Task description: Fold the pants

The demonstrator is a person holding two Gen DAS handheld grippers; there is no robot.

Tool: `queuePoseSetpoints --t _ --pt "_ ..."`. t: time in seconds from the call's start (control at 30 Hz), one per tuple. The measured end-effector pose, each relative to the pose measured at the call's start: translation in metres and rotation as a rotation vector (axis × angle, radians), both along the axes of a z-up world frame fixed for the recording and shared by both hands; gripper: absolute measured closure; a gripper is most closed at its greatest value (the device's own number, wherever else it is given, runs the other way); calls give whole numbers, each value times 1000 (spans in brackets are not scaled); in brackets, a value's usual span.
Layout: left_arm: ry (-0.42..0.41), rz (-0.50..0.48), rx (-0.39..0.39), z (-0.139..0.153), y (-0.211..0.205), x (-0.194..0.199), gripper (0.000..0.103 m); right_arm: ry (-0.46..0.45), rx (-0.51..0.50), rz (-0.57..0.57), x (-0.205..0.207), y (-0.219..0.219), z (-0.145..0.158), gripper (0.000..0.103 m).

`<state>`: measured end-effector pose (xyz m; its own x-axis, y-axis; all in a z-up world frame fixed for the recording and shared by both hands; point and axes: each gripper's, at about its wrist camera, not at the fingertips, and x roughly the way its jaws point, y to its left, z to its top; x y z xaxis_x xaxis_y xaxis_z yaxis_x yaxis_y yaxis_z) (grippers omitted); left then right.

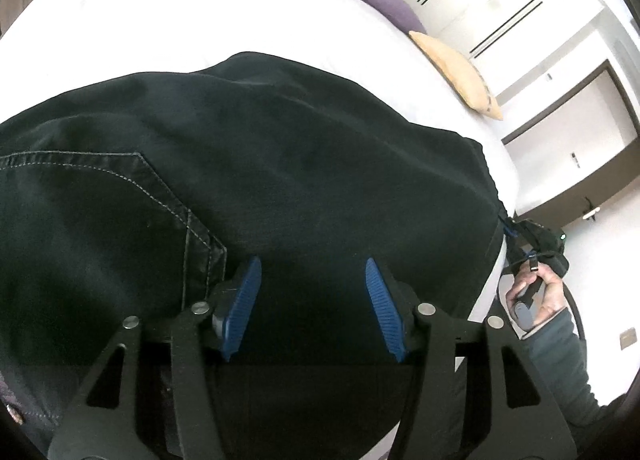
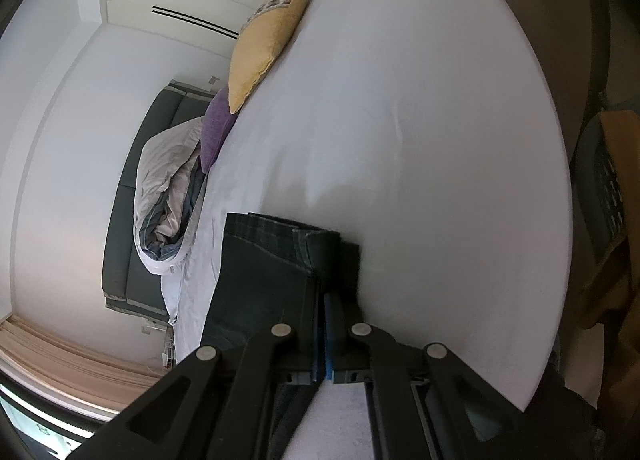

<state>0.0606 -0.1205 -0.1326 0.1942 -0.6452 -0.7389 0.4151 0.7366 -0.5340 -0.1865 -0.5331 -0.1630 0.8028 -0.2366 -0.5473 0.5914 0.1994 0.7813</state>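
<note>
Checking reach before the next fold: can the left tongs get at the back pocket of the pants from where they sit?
Probably yes. The left tongs stand open right over the pants, and the pocket lies uncovered just beside the left pad, nothing between.

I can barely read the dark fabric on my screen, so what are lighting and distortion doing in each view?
Left wrist view: the black pants are underexposed, only the pocket stitching reads; the white bed sheet is blown out; fisheye bows the bed edge. Right wrist view: softer light, the sheet keeps faint creases, a shadow sits beside the pants' folded edge, walls curve strongly.
</note>
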Motion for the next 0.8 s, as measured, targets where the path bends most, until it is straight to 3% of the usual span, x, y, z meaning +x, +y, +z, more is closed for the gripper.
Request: queuePoseSetpoints --t 0.4,0.47,0.53,0.6,0.73,0.8 --pt "-23 8 -76 -3 12 0 50 -6 13 -6 -9 2 3 102" --pt "-30 10 -74 -3 14 -1 50 19 12 1 -14 0 13 94" --pt "-32 16 -68 -1 14 -3 49 105 -62 -27 -21 3 36 79" --pt "-24 32 -64 6 16 -3 46 138 -144 -28 -26 7 65 75" --pt "-71 45 -99 32 11 4 41 25 -219 183 4 33 102 75" --pt "-87 36 -91 40 4 14 41 -46 -209 393 46 65 104 75"
